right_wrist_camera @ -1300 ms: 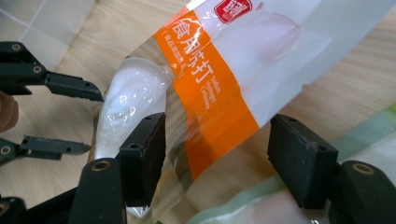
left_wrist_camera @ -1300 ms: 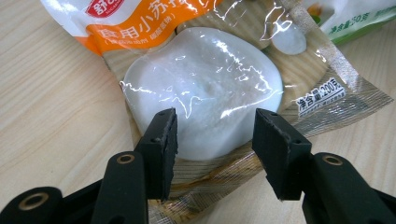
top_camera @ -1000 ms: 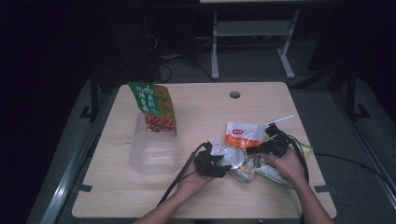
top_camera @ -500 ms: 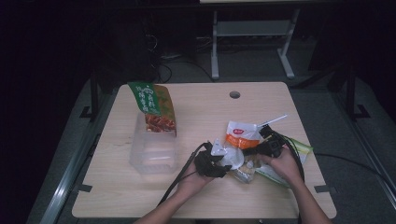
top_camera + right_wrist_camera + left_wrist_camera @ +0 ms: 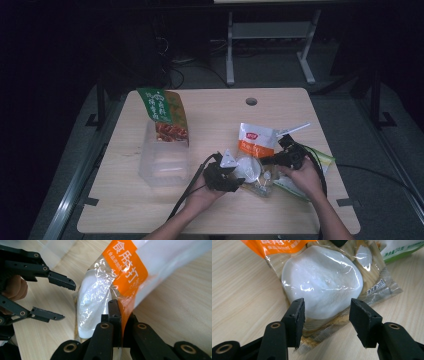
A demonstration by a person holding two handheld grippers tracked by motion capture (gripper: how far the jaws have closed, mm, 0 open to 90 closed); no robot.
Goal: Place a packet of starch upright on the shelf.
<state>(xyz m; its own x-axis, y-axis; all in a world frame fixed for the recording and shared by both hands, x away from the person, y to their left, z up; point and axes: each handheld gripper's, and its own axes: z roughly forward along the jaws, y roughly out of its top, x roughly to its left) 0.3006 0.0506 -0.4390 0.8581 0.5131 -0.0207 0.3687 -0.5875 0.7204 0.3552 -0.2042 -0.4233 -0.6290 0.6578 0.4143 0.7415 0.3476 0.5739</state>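
A white round bun in a clear wrapper [image 5: 322, 287] lies on the wooden table [image 5: 210, 210]. My left gripper [image 5: 327, 307] is open, one jaw on either side of the bun's near end. In the high view the left gripper [image 5: 222, 175] sits just left of the wrapped bun [image 5: 248, 169]. An orange-and-white bag [image 5: 130, 272] overlaps the bun's wrapper [image 5: 92, 302]. My right gripper [image 5: 117, 307] is shut on this bag's lower edge. From above, the right gripper [image 5: 287, 157] is at the orange bag's [image 5: 255, 140] right side. The right gripper view also has the open left gripper [image 5: 67, 301].
A clear plastic container [image 5: 164, 162] stands left of centre, and a green snack bag [image 5: 162, 112] leans at its far end. Under the right hand lies a green-and-white packet [image 5: 320, 160]. A white stick [image 5: 295, 129] lies beyond the orange bag. The table has a cable hole [image 5: 251, 101].
The right hand has edged slightly left toward the packets with the orange bag. The left gripper stays about where it was.
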